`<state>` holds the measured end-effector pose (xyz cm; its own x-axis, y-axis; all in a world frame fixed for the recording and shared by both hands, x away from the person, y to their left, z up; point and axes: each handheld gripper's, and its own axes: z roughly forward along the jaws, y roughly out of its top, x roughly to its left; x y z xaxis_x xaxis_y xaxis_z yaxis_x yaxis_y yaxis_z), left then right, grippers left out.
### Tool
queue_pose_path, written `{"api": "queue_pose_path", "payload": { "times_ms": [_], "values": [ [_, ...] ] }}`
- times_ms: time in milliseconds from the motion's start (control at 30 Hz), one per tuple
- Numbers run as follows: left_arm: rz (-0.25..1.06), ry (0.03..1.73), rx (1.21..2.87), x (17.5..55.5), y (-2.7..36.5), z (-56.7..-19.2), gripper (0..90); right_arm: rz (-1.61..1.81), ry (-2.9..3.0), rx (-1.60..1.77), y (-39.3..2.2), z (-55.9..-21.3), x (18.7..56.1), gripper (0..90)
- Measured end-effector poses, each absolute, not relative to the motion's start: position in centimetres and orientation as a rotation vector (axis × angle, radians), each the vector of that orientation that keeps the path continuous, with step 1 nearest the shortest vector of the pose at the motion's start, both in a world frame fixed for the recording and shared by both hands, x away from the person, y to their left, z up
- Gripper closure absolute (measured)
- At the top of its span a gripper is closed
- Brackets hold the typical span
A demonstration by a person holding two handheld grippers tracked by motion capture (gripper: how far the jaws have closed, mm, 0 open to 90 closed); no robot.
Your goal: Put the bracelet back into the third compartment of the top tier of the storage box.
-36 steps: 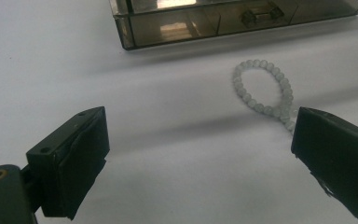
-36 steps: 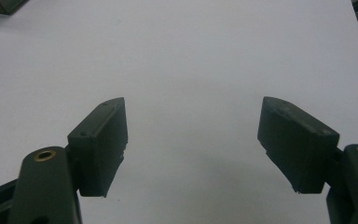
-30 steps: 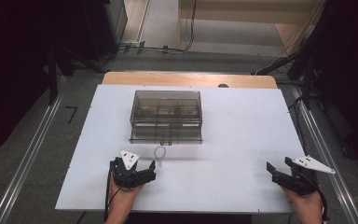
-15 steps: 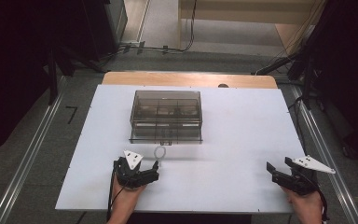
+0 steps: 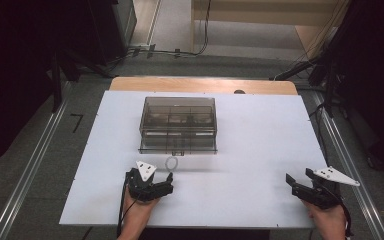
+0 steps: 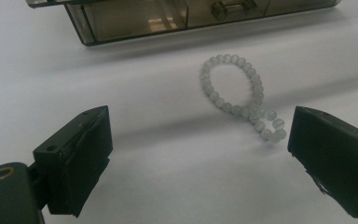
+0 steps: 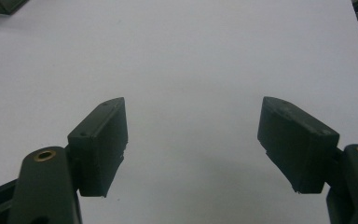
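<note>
A bracelet of pale translucent beads (image 6: 235,88) lies on the white table, curled into a loop with a short tail, just in front of a smoky transparent drawer box (image 5: 179,125). My left gripper (image 6: 200,140) is open, low over the table. The bracelet (image 5: 172,162) lies just ahead of it, and the tail ends close to the right jaw. In the high view the left gripper (image 5: 151,177) sits at the front left, near the bracelet. My right gripper (image 7: 193,135) is open over bare table, with nothing between its jaws. It is the right gripper (image 5: 300,181) at the front right in the high view.
The drawer box (image 6: 168,14) has several compartments with small items inside. The white table top (image 5: 260,140) rests on a wooden bench (image 5: 200,84). Dark equipment and cables stand beyond the table. One corner of the box (image 7: 0,4) shows far off to the right gripper's upper left.
My left gripper has shifted slightly to the right, closer to the bracelet. The right gripper and the bracelet have stayed put.
</note>
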<state>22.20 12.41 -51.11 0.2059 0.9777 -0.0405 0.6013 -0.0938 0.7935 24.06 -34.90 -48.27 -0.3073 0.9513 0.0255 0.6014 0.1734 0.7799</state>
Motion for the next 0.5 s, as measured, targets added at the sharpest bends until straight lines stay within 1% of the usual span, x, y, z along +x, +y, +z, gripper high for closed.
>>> {"api": "queue_pose_path", "payload": {
  "times_ms": [500],
  "values": [
    [0.666, 1.47, 1.798, 22.38, 11.79, -51.36, 7.9, 0.972, 1.983, 1.459, -34.94, -48.27, 24.05, 22.7]
  ]
}}
